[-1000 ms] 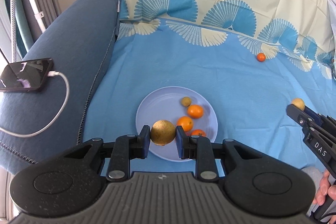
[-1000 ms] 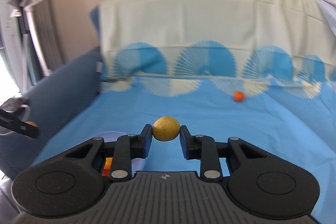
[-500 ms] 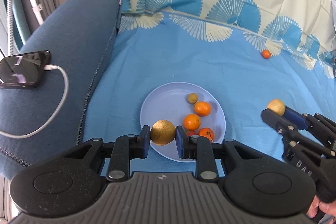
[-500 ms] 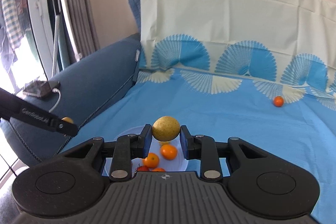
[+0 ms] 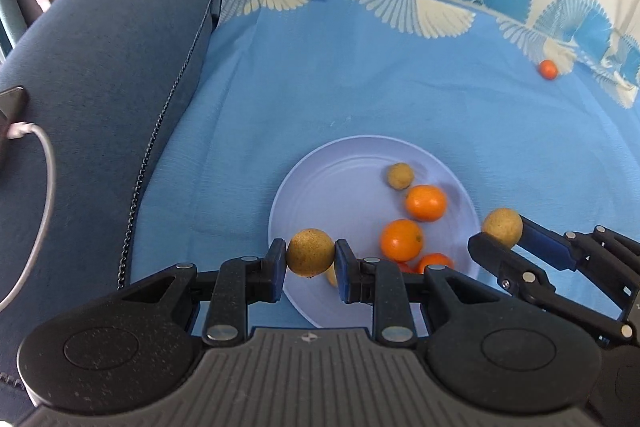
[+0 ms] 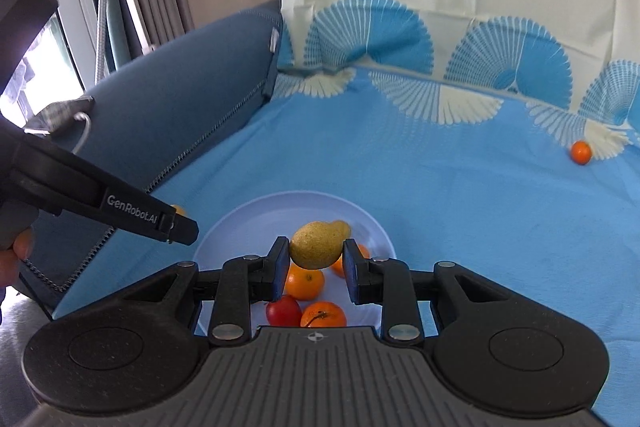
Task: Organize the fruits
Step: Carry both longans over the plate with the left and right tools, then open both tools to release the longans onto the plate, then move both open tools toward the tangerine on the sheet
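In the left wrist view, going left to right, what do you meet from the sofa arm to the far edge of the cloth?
White charging cable → yellow-brown fruit in the left tool → small yellow-brown fruit on the plate → yellow-brown fruit in the right tool → lone orange fruit on the blue cloth.

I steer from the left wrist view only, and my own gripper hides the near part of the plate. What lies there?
Observer: A red fruit lies on the plate beside a stemmed orange.
Operator: Is the right gripper's fruit held squarely? I see it side-on.
Observer: Yes. The right gripper is shut on a yellow-brown fruit, a pad on either side, above the plate's fruits.
Operator: How does my gripper look from there?
Observer: The left gripper is near the plate's left rim. Only a sliver of its brownish fruit shows behind a finger.
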The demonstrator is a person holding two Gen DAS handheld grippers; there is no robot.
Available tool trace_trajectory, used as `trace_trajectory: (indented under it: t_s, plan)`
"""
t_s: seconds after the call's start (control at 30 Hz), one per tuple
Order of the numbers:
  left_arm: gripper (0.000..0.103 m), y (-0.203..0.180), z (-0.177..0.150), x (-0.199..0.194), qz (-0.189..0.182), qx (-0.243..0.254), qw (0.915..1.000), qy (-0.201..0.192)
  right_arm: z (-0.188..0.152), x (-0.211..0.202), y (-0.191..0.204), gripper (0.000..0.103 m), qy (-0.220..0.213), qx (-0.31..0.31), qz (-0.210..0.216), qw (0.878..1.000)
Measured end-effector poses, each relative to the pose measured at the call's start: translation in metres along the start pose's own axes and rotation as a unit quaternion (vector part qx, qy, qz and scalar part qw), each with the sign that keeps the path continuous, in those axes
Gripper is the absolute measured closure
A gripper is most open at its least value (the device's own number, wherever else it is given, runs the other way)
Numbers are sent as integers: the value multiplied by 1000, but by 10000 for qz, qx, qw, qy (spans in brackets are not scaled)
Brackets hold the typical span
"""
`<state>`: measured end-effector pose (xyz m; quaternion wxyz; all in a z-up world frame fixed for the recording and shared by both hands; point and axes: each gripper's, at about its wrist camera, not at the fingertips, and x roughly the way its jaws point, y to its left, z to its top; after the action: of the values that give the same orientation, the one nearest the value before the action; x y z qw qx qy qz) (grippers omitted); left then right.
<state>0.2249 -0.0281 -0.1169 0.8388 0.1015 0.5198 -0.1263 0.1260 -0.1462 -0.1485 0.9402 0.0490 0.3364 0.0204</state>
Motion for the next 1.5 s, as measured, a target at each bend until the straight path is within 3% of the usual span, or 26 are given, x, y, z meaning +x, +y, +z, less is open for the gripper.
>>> trace_trajectory:
  t_s: [0.33, 0.4, 0.43, 0.47, 0.5, 0.53, 0.57, 0.6, 0.8, 0.97, 1.23, 1.5]
  plan:
    - [75, 2, 11, 37, 129, 59, 9997, 212, 1, 36, 3, 73, 319, -80, -1, 9995]
    - [70, 1, 11, 37, 88, 127, 9997, 177, 1, 39, 4, 73, 340, -103, 14, 9994]
    - [44, 0, 12, 35, 41, 187, 9997, 155, 2, 41, 4, 72, 370, -120, 41, 9992]
    - [8, 0, 13, 32, 22, 172, 9998, 97, 3, 41, 5, 72, 400, -134, 86, 9991]
    - [0, 1, 13, 28, 33, 121, 9999, -6, 4, 41, 5, 60, 398, -143, 131, 9990]
    - [0, 2, 11, 19, 45, 74, 9997, -218, 6, 40, 6, 49, 401, -167, 152, 9989]
    - [0, 1, 10, 15, 55, 107, 9996, -268, 7, 39, 7, 32, 379, -192, 152, 9990]
    - [0, 1, 10, 11, 49, 145, 9995, -262, 8, 36, 8, 23, 334, -215, 133, 9991]
    - [0, -2, -8, -5, 97, 66, 9998, -128, 3, 13, 7, 12, 308, -225, 102, 9992]
    - [0, -15, -14, -28, -138, 97, 9996, -228, -1, -14, -7, 3, 222, 137, -108, 9996]
    - [0, -63, 12, -54, -492, 366, 9955, -717, 9, -44, -64, 1, -125, 928, -849, 9920]
    - [0, -143, 47, -23, -574, 782, 9920, -814, 3, -49, -141, 1, -364, 1419, -1897, 9708]
